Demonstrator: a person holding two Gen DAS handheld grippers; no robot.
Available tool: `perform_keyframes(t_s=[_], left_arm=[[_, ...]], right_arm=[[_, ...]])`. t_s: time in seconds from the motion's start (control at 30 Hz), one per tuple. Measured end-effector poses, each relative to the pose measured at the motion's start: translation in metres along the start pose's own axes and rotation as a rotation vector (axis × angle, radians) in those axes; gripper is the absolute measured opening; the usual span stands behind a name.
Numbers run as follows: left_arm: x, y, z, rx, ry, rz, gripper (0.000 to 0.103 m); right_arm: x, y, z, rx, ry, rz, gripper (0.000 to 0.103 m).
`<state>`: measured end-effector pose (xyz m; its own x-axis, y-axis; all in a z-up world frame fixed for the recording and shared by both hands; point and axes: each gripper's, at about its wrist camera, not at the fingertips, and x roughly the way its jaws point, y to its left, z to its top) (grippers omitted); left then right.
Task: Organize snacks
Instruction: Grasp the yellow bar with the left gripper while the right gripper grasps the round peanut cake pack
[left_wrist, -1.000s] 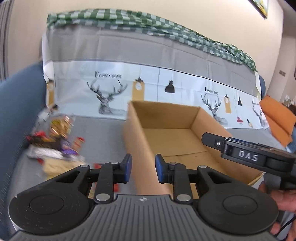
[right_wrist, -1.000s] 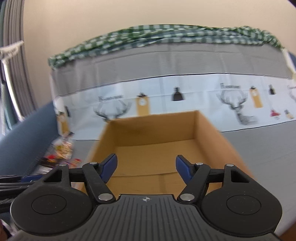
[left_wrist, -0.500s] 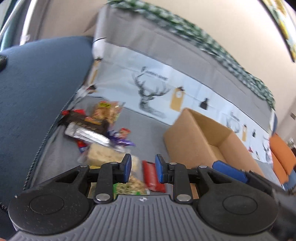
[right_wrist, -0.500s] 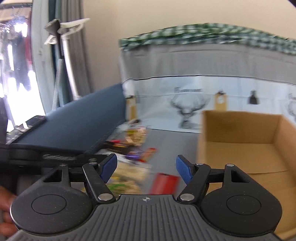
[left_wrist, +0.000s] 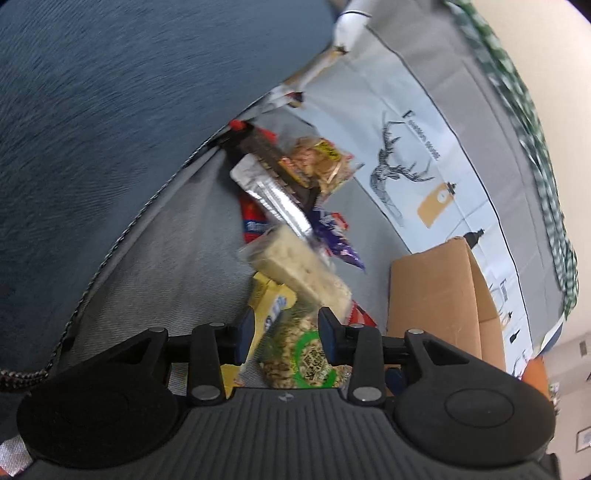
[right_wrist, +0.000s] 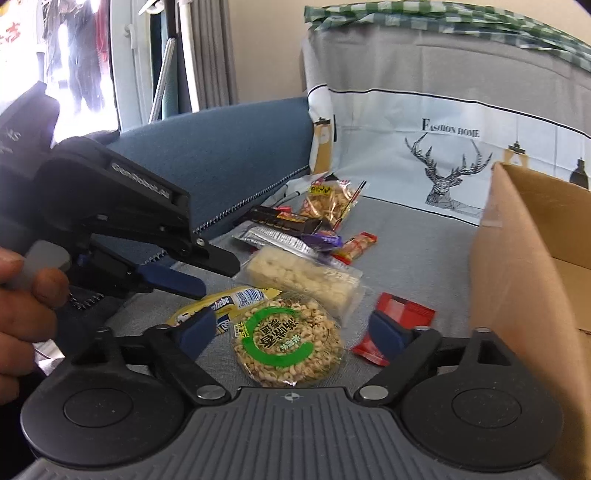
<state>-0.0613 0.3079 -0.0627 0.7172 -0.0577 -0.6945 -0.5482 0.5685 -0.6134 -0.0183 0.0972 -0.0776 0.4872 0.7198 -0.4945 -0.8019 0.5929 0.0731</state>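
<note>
A pile of snacks lies on the grey sofa cover: a round green-labelled puffed snack pack (right_wrist: 288, 341) (left_wrist: 303, 356), a yellow packet (right_wrist: 221, 304) (left_wrist: 271, 301), a pale rice-cracker bar (right_wrist: 306, 277) (left_wrist: 295, 264), a red packet (right_wrist: 391, 323), and silver, brown, purple and orange packs (right_wrist: 295, 225) further back. An open cardboard box (right_wrist: 524, 280) (left_wrist: 439, 295) stands to the right. My left gripper (left_wrist: 283, 334) (right_wrist: 170, 284) is open and empty above the yellow packet. My right gripper (right_wrist: 291, 330) is open wide and empty over the round pack.
The blue sofa armrest (right_wrist: 221, 155) rises to the left of the pile. The deer-print backrest cover (right_wrist: 454, 162) stands behind it. A window with curtains (right_wrist: 110, 55) is far left.
Both grippers have swung left from the cardboard box to the snack pile and come down close to it. The left gripper's jaws have opened a little wider.
</note>
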Motion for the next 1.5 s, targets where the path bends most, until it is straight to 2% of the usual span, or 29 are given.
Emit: perform_keyframes(t_s=[0.17, 0.4, 0.6, 0.63, 0.7, 0.8, 1.1, 1.3, 1.4, 1.47, 1.5], left_arm=[[0.002, 0.0, -0.001, 0.016, 0.028, 0.026, 0.051], [0.008, -0.004, -0.004, 0.028, 0.055, 0.036, 0.051], [0.01, -0.004, -0.006, 0.026, 0.075, 0.034, 0.051], [0.01, -0.004, -0.006, 0.025, 0.076, 0.035, 0.051], [0.009, -0.003, -0.006, 0.02, 0.076, 0.034, 0.051], [0.008, -0.003, -0.006, 0.01, 0.075, 0.031, 0.052], [0.001, -0.001, -0.008, -0.021, 0.065, 0.003, 0.052], [0.0, 0.001, -0.008, -0.049, 0.059, -0.01, 0.052], [0.0, 0.001, -0.008, -0.055, 0.046, 0.003, 0.049], [0.0, -0.002, -0.008, -0.04, 0.038, 0.021, 0.036], [0.001, -0.004, -0.009, -0.025, 0.039, 0.025, 0.033]], right_arm=[[0.022, 0.0, -0.002, -0.002, 0.042, -0.006, 0.098], [0.049, -0.006, -0.007, 0.02, 0.112, 0.013, 0.099], [0.058, 0.002, -0.01, -0.034, 0.14, 0.026, 0.096], [0.057, 0.003, -0.01, -0.046, 0.139, 0.026, 0.095], [0.055, 0.004, -0.01, -0.069, 0.136, 0.025, 0.084], [0.048, 0.003, -0.009, -0.083, 0.134, 0.043, 0.083], [0.002, 0.01, -0.003, -0.112, 0.128, 0.022, 0.083], [-0.02, 0.0, -0.016, -0.009, 0.212, -0.011, 0.083], [-0.017, -0.002, -0.021, 0.003, 0.232, -0.019, 0.083], [-0.014, -0.001, -0.023, -0.012, 0.237, -0.028, 0.084], [-0.011, 0.0, -0.025, -0.012, 0.242, -0.032, 0.084]])
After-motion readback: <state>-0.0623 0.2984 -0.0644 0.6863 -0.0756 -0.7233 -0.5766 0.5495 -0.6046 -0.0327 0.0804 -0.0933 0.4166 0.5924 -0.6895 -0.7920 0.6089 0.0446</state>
